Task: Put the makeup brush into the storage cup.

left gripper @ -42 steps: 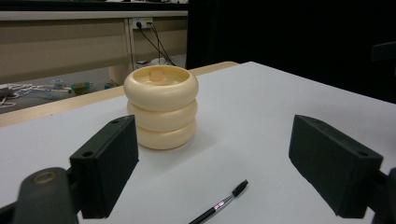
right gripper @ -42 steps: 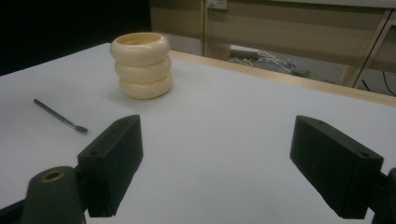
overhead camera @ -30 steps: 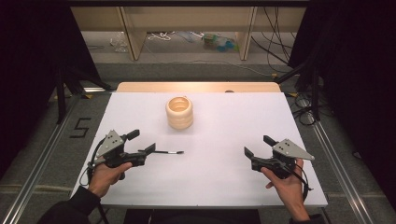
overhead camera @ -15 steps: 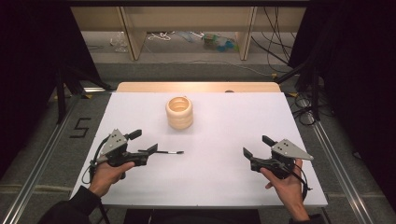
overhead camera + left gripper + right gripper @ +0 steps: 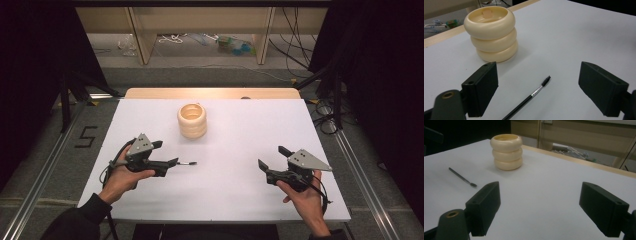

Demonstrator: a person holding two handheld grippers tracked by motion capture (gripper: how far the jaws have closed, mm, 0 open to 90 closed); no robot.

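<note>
Jaws apart over white table [image 5: 240, 135] — dark room.

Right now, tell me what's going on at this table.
A person sits at a white table with a hand-held gripper in each hand. The left hand-held gripper is open, its jaws on either side of a thin black brush that lies flat on the table, not gripped. The right hand-held gripper is open too and holds nothing, well off to the other side. A cream holder shaped like three stacked rings stands upright toward the far edge of the table, untouched.
</note>
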